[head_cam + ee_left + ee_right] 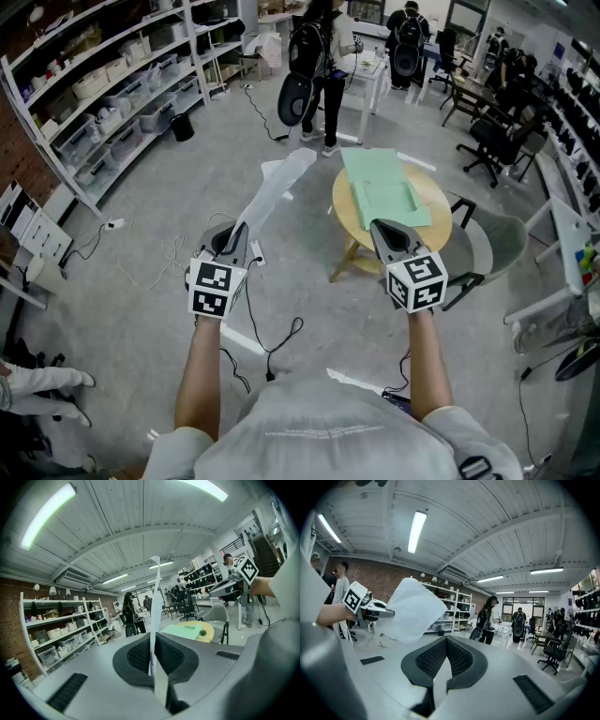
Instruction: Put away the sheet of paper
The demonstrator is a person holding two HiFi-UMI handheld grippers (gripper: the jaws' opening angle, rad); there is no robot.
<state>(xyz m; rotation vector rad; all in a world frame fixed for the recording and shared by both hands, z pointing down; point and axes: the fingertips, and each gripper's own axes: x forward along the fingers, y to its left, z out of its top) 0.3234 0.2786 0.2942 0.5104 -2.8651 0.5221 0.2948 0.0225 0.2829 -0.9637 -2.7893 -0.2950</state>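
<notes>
My left gripper (234, 234) is shut on the lower edge of a white sheet of paper (277, 187), which rises away from it over the floor. In the left gripper view the sheet (154, 597) stands edge-on, pinched between the dark pads (140, 656). My right gripper (382, 228) hovers over the near edge of a round wooden table (345, 225), which carries a light green folder (384, 192). Its jaws (446, 641) meet with nothing between them. From the right gripper view, the sheet (412, 611) hangs from the left gripper (386, 613).
A grey chair (497, 244) stands right of the table, with a small plant (202, 632) on the tabletop. White shelves with bins (122, 103) line the left wall. People stand at a white desk (323, 66) beyond. Cables (272, 347) trail on the floor near my feet.
</notes>
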